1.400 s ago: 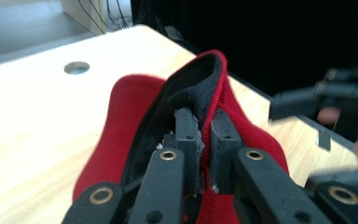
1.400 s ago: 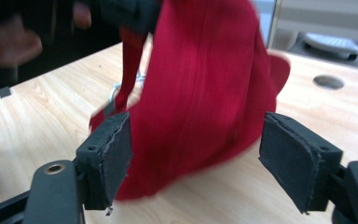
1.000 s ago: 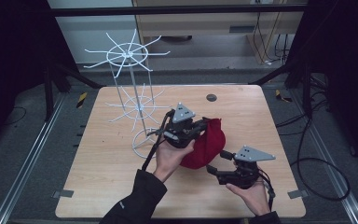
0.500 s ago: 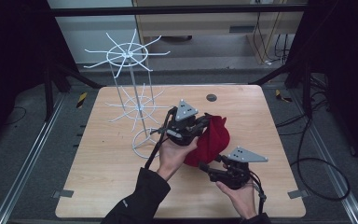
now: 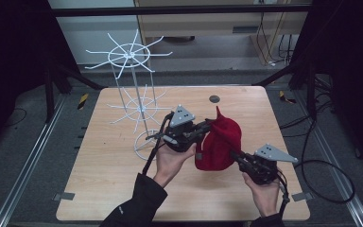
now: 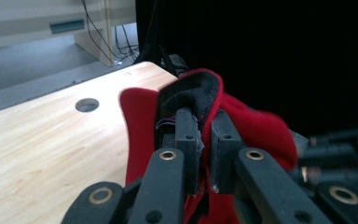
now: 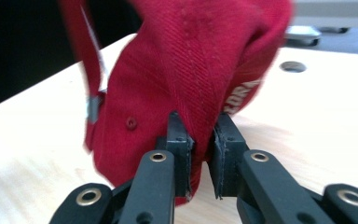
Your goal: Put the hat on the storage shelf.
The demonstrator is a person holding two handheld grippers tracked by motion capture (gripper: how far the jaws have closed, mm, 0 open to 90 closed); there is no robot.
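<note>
i have the red cap point(image 5: 219, 142) held up off the bench point(image 5: 99, 179) between both claws, near the middle and a little right of the white wire rack point(image 5: 137, 113); my left claw point(image 5: 203, 130) is closed on the cap's edge, its jaws pinching red cloth and the black inner band, as the left gripper view makes plain point(image 6: 204, 140); my right claw point(image 5: 236, 156) is closed on the lower side of the crown, with a fold of red fabric squeezed between its jaws point(image 7: 200, 140); two grips on opposite sides keep the soft cap spread and steady, so it does not sag or twist, i think; a strap with a small metal buckle point(image 7: 93, 107) hangs at the cap's back; part of a white printed word shows on the cloth, too cut off to read; the rack's arms stand bare, so i judge the cap is meant for one of them; a dark round hole point(image 5: 214, 99) sits in the bench beyond the cap.
</note>
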